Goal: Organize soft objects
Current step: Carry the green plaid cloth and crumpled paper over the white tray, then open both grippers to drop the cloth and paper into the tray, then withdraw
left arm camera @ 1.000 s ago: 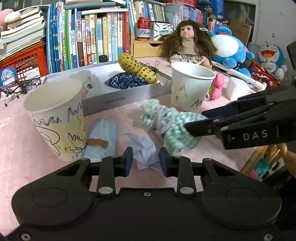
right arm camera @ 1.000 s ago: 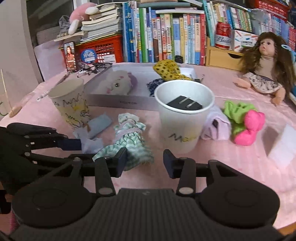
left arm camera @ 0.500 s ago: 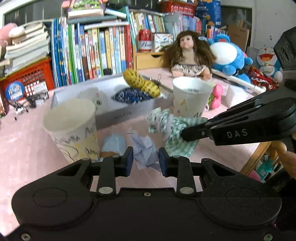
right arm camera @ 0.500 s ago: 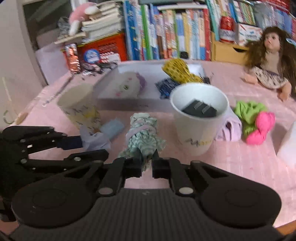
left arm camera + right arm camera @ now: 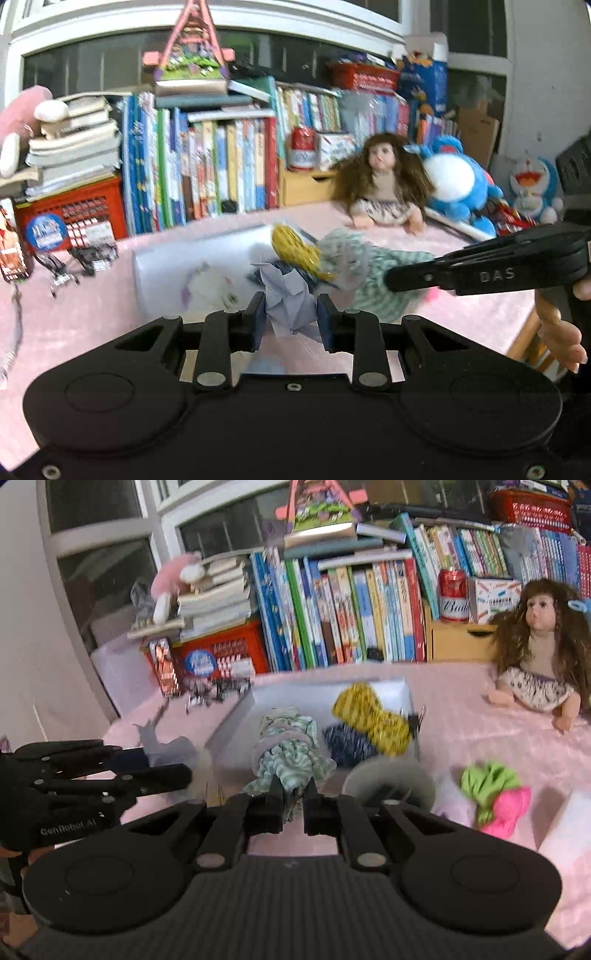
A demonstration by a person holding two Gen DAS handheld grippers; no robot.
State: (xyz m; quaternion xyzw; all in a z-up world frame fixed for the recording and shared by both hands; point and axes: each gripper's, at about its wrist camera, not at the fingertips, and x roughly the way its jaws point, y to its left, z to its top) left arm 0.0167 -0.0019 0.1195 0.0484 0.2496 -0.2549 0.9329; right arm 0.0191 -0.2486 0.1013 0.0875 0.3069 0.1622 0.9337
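My left gripper (image 5: 291,314) is shut on a crumpled pale lilac cloth (image 5: 291,302), held up above the pink table. My right gripper (image 5: 293,801) is shut on a green-and-white striped cloth bundle (image 5: 286,749), also lifted; that bundle (image 5: 369,273) hangs from the right gripper in the left wrist view. Behind both lies a white shallow box (image 5: 236,727) holding a yellow dotted cloth (image 5: 369,716), a dark blue cloth (image 5: 347,744) and a white plush. The left gripper with the lilac cloth (image 5: 170,746) shows at the left of the right wrist view.
A paper cup (image 5: 388,786) with dark clips inside stands just right of my right gripper. Green and pink cloths (image 5: 495,797) lie further right. A doll (image 5: 535,646), blue plush toys (image 5: 458,184), a row of books (image 5: 207,166) and a red crate (image 5: 70,218) line the back.
The right gripper closed on the striped bundle and lifted it off the table. The left gripper rose with the lilac cloth. Both views tilted up, and the near cups dropped out of the left view.
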